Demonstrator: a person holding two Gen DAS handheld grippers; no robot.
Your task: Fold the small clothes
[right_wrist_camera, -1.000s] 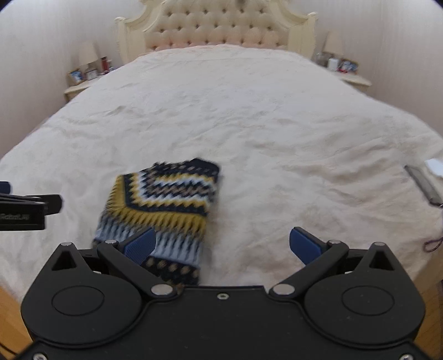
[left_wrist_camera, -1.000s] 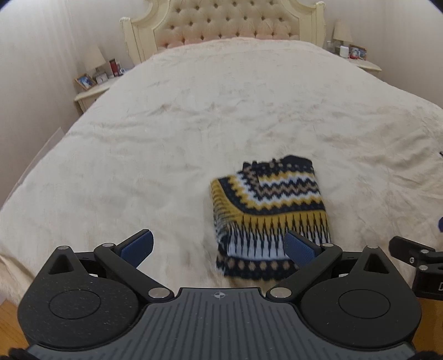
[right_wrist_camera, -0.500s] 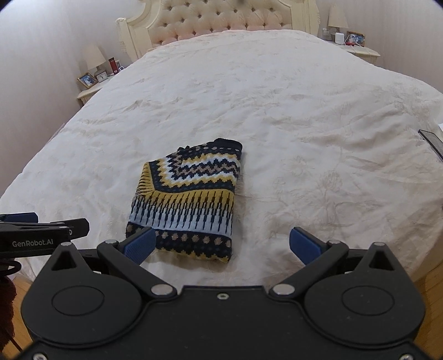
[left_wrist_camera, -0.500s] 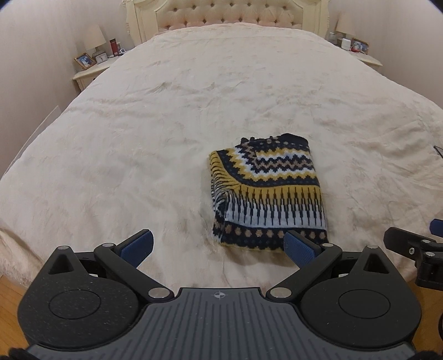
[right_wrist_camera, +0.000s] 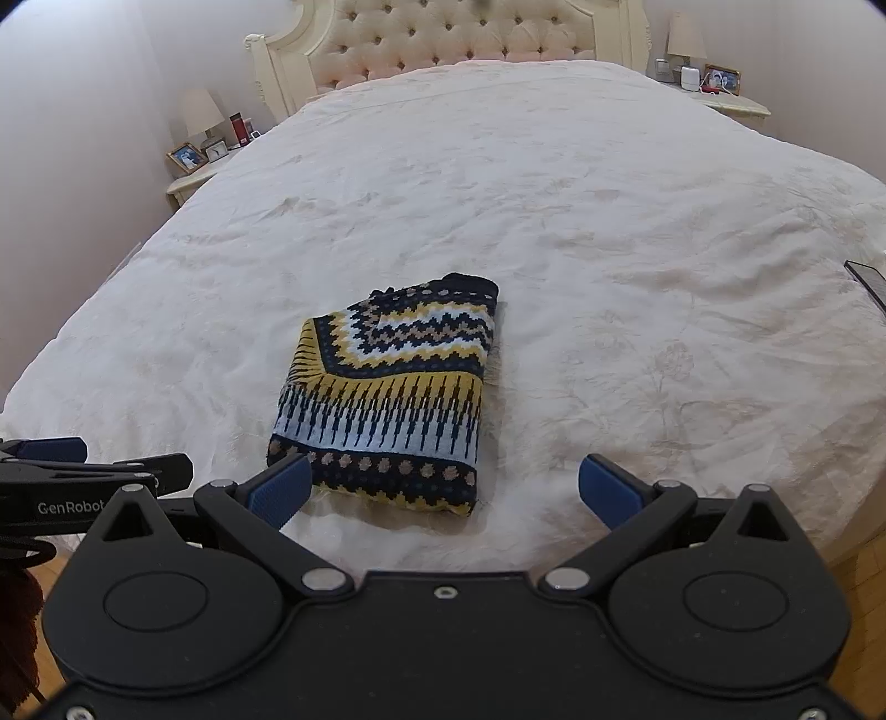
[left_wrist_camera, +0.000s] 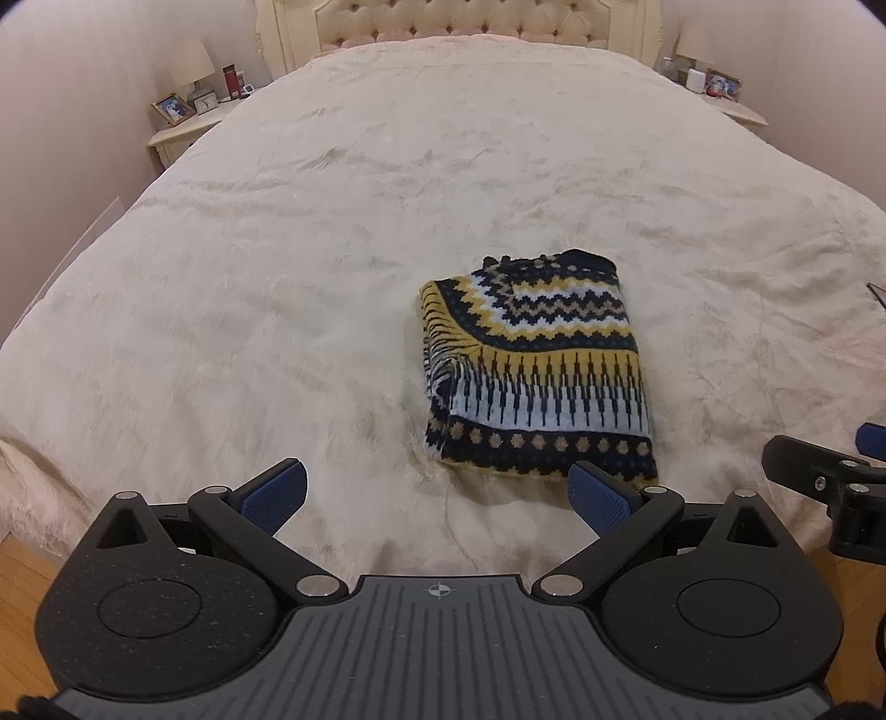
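Note:
A small knitted sweater (left_wrist_camera: pixel 534 368) with navy, yellow and white zigzag bands lies folded into a neat rectangle on the cream bedspread (left_wrist_camera: pixel 332 221). It also shows in the right wrist view (right_wrist_camera: pixel 390 399). My left gripper (left_wrist_camera: pixel 437 495) is open and empty, held back from the sweater's near edge at the foot of the bed. My right gripper (right_wrist_camera: pixel 443 493) is open and empty, just short of the sweater's near edge. Each gripper shows at the edge of the other's view.
A tufted headboard (right_wrist_camera: pixel 443 33) stands at the far end. Nightstands with lamps and photo frames flank the bed (left_wrist_camera: pixel 183 116) (right_wrist_camera: pixel 714 88). A dark flat object (right_wrist_camera: pixel 866 279) lies at the bed's right edge. Wooden floor (left_wrist_camera: pixel 22 559) shows below the foot.
Both grippers have pulled back and risen from the sweater, which now sits further away in both views. The sweater itself lies still, folded.

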